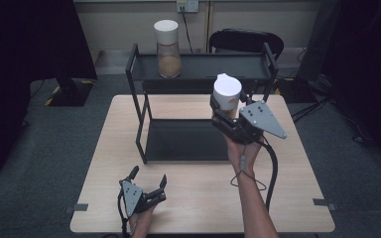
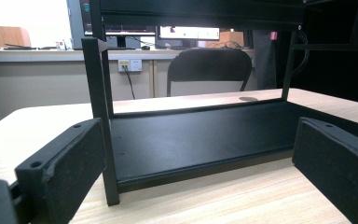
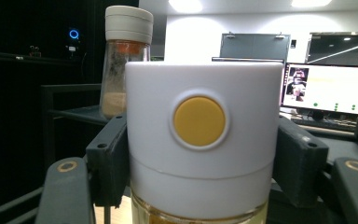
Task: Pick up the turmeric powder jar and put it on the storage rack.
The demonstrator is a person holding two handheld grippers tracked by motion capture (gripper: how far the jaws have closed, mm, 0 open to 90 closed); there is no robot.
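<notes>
One jar (image 1: 226, 94) clamped upright in right tongs (image 1: 228, 115), ahead of them the rack's top shelf (image 1: 203, 67). Keep it level, set it right of the shelved jar (image 1: 167, 48); clearance probably fine. Left tongs (image 1: 149, 177) gape idle, low.

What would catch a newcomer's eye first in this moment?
The white-lidded jar held aloft in the right gripper, in front of the black two-tier shelf. Next, a second jar standing on the shelf's top tier, at its left end. The left gripper rests open near the table's front edge.
</notes>
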